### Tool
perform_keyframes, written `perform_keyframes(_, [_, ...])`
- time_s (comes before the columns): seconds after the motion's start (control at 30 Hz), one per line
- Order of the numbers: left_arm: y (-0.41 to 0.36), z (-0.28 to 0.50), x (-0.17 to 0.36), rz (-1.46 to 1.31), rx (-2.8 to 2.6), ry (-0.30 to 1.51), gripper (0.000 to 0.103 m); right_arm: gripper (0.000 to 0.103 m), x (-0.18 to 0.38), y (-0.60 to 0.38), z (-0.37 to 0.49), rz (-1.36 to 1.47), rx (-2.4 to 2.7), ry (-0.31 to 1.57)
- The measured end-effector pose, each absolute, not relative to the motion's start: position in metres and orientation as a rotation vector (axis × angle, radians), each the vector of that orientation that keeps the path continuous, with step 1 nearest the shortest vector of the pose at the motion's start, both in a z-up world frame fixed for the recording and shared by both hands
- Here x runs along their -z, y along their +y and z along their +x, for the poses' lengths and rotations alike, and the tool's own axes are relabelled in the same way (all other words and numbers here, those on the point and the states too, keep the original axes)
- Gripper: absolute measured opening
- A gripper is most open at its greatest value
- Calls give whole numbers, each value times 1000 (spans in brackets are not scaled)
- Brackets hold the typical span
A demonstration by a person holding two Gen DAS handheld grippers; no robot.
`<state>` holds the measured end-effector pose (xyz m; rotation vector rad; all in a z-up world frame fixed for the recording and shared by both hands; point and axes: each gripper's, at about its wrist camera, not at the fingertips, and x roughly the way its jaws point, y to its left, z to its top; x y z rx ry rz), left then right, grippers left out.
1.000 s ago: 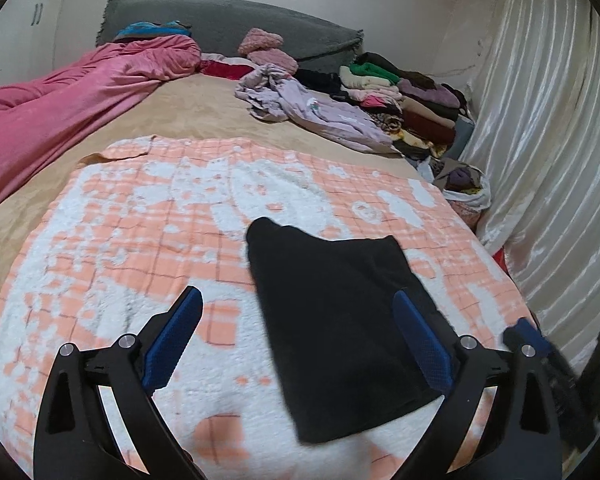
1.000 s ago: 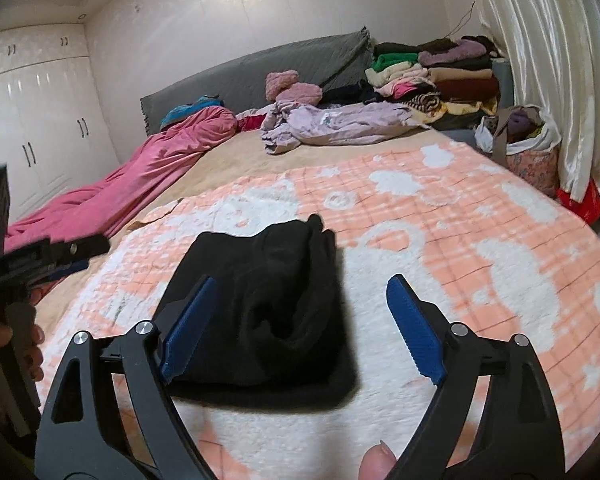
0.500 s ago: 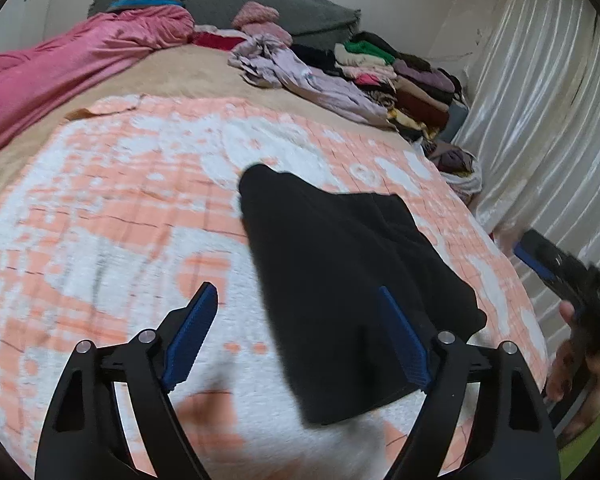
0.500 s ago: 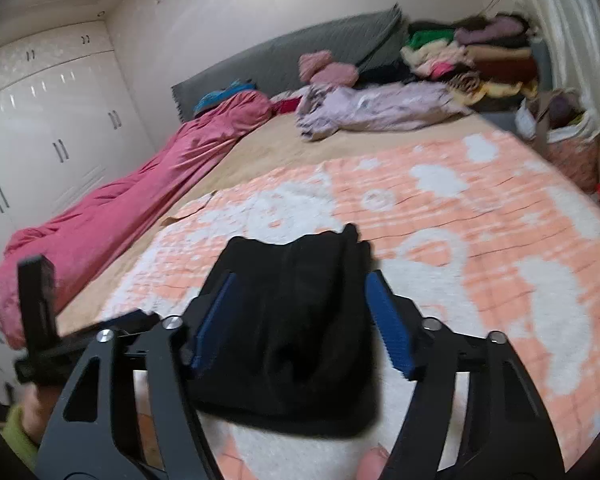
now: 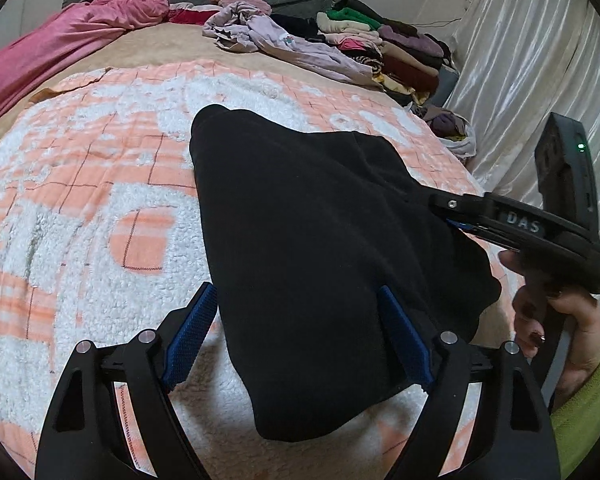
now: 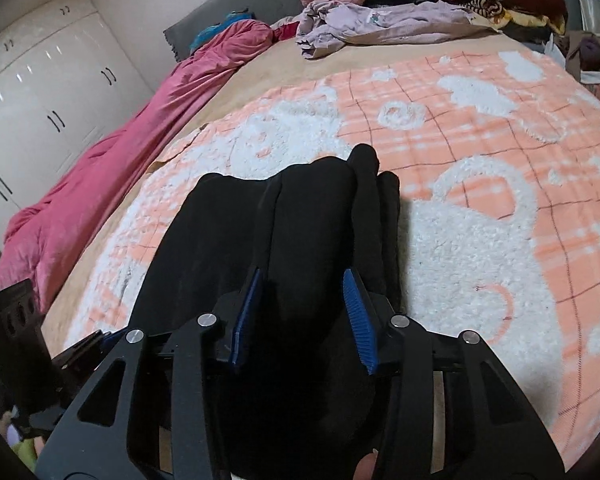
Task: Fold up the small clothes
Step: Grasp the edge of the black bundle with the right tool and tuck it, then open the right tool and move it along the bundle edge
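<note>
Low centre of both wrist views: L gripper (image 5: 296,336) jaws wide, unclenched, straddling near edge of black garment (image 5: 320,240). R gripper (image 6: 304,316) jaws closing w/ a bunched fold of that garment between the pads; whether they press yet, can't tell. Garment lies mid-frame on orange-white blanket (image 5: 80,200). Farther, upper frame: lilac clothes (image 5: 284,42), folded stack (image 5: 384,44), pink duvet (image 6: 112,160).
</note>
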<state>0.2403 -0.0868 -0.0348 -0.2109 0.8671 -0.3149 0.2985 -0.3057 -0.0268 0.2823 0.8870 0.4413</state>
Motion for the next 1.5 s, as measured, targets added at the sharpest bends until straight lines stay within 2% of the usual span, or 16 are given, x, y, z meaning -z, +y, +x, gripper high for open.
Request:
perform_keyframes(0.2, [-89, 240, 34, -201, 318, 864, 82, 32, 39, -307, 308, 376, -461, 897])
perform_keyframes(0.23, [-89, 239, 34, -199, 317, 863, 82, 28, 40, -307, 308, 389, -463, 894])
perform_keyframes(0.27, [-89, 238, 34, -198, 317, 862, 82, 19, 41, -307, 308, 397, -468, 892])
perform_keyframes(0.33, [-89, 237, 33, -196, 314, 860, 81, 10, 37, -304, 305, 373, -473, 871])
perform_keyframes(0.47, [-89, 234, 27, -197, 314, 847, 81, 8, 14, -300, 294, 288, -479, 800])
perform_keyframes(0.6, [-91, 234, 25, -181, 320, 846, 81, 8, -4, -302, 286, 183, -450, 751])
perform_keyframes(0.93, [-97, 235, 36, -175, 341, 879, 83, 9, 37, -307, 301, 61, -305, 837])
perform_keyframes(1.03, [-97, 233, 36, -174, 338, 880, 83, 13, 35, -310, 300, 77, -323, 830])
perform_keyframes(1.17, [-96, 233, 34, -171, 332, 874, 82, 23, 26, -314, 294, 95, -321, 815])
perform_keyframes(1.5, [-95, 226, 21, -171, 326, 847, 82, 28, 8, -336, 268, 174, -350, 775])
